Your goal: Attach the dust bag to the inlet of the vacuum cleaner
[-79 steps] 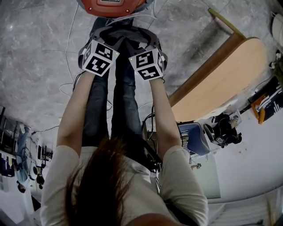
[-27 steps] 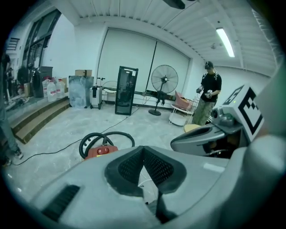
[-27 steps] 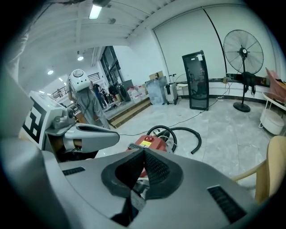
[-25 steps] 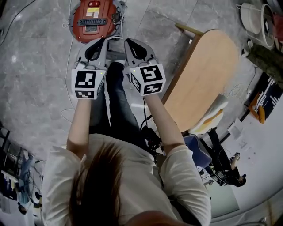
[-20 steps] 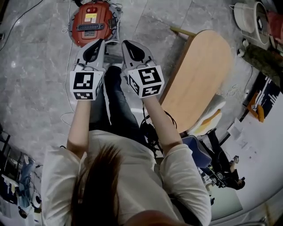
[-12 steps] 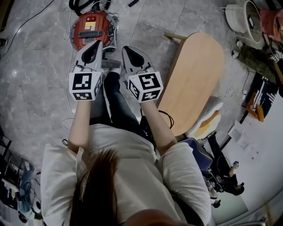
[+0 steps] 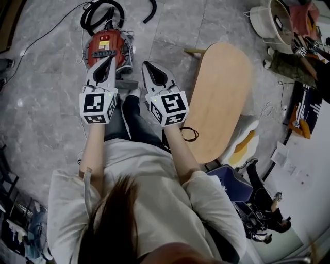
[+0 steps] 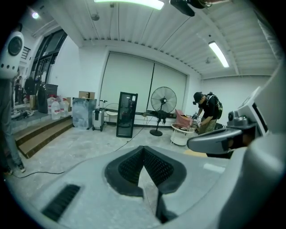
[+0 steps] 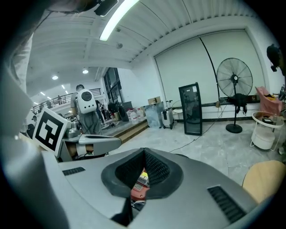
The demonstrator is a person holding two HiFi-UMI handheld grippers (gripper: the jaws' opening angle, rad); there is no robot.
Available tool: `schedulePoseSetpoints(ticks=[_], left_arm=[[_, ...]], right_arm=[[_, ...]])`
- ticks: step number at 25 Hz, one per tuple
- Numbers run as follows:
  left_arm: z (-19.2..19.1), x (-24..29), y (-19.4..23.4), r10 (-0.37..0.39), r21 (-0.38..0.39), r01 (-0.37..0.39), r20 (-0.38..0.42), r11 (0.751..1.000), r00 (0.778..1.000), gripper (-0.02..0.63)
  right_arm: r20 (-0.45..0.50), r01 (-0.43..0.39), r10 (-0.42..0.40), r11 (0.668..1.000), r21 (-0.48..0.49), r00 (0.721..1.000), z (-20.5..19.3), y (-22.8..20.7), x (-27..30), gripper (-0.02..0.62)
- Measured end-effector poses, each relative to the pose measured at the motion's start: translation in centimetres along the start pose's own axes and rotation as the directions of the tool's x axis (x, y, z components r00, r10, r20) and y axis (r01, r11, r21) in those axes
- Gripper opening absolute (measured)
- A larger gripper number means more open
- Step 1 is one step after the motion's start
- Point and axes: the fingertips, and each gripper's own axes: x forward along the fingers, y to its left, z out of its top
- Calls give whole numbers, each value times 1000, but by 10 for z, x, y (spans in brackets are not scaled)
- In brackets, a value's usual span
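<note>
The red vacuum cleaner sits on the grey floor ahead of the person's feet, its black hose coiled behind it. Held side by side well above it, my left gripper and right gripper are both shut and empty. In the left gripper view the left gripper has its pads together, with only floor showing beyond. The right gripper is likewise shut, and the vacuum cleaner peeks through below its tips. No dust bag shows in any view.
An oval wooden table stands to the right of the person. A white tub sits at the far right. A standing fan, a black cabinet and a person are across the room. Cables trail over the floor.
Both grippers have risen together, away from the vacuum cleaner, which now looks smaller and farther below. Their jaws stayed shut and empty throughout.
</note>
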Motion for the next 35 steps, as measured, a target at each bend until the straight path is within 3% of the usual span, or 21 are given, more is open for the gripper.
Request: schedulePoseSetpoints(ticks=[20, 35], left_arm=[[86, -48, -25, -33, 25, 30, 131, 999, 991, 17], [115, -78, -34, -81, 58, 71, 189, 996, 979, 17]], right_arm=[[94, -28, 30, 999, -24, 995, 65, 24, -68, 2], [167, -26, 31, 999, -32, 986, 93, 45, -98, 2]])
